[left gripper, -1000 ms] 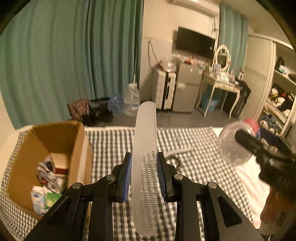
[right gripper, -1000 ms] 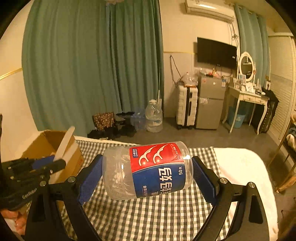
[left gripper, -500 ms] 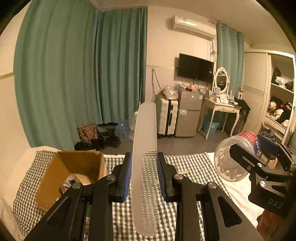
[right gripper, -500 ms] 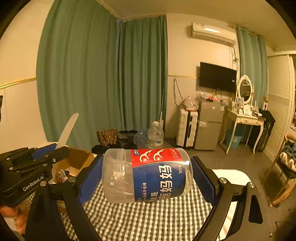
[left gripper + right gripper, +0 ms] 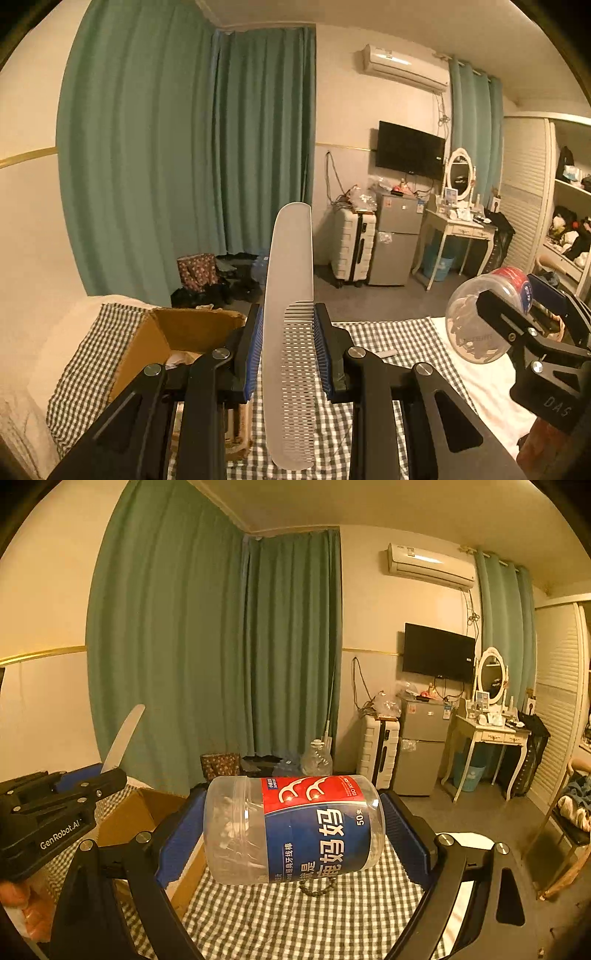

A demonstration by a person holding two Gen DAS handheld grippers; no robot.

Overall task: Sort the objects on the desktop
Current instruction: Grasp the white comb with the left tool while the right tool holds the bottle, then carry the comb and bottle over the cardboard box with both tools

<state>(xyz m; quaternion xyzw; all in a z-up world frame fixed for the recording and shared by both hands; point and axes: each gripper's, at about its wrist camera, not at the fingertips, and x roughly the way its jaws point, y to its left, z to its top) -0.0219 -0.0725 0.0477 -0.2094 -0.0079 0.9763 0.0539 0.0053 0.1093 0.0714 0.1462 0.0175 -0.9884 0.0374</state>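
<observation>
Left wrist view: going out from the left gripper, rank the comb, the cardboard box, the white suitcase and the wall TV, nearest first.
1. Comb, clamped upright between the left gripper's fingers.
2. Cardboard box, just beyond the fingers, lower left on the checked cloth.
3. White suitcase, on the floor past the bed, right of centre.
4. Wall TV, on the far wall above the fridge.

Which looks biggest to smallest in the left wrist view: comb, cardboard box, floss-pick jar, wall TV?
1. comb, largest, though it sits right at the camera, which inflates it.
2. cardboard box, partly hidden by the jaws.
3. floss-pick jar and wall TV look alike; not ranked.
</observation>
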